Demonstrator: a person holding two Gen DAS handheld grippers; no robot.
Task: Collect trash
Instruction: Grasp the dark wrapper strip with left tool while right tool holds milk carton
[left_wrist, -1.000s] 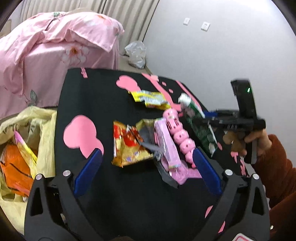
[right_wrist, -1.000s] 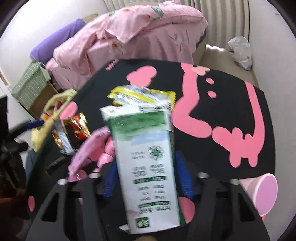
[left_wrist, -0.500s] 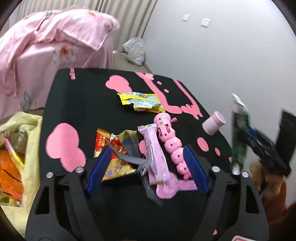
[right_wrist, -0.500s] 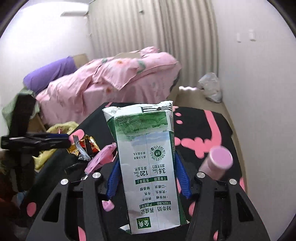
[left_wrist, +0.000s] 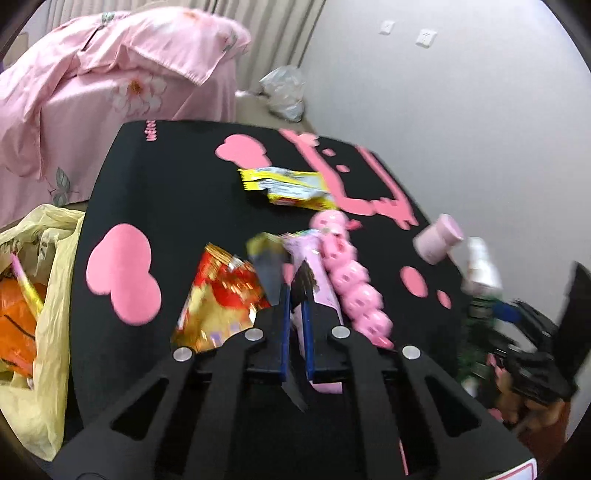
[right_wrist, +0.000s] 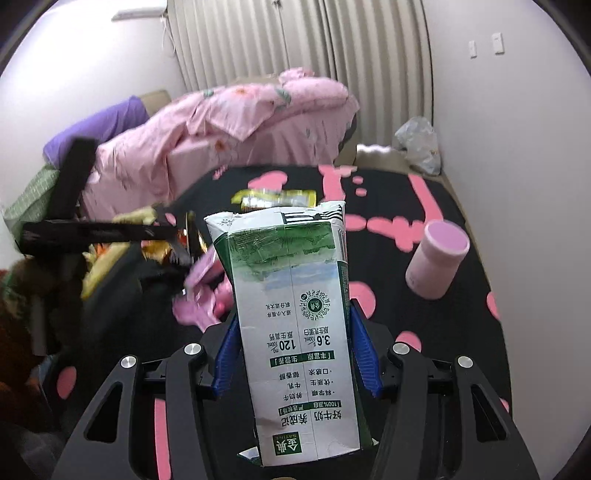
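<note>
- The left gripper has just been closing and now pinches wrapper scraps: a dark strip and the near end of a pink wrapper sit between its pressed-together blue pads.
- The right gripper clamps a green and white milk carton by its two sides; the carton's long axis runs along the fingers, its top end pointing away from the camera, above the table.
- Beside the left gripper, a red and gold snack bag lies flat, and a pink beaded toy stretches away from the camera just right of the pink wrapper.
- A yellow plastic bag hangs open at the table's left edge, holding orange and yellow wrappers.
- A pink cup stands tilted near the table's right edge, close to the wall.
- Farther on, a yellow wrapper lies crosswise on the black table; bare surface surrounds it.
- Beyond the far edge: a bed with pink bedding.
</note>
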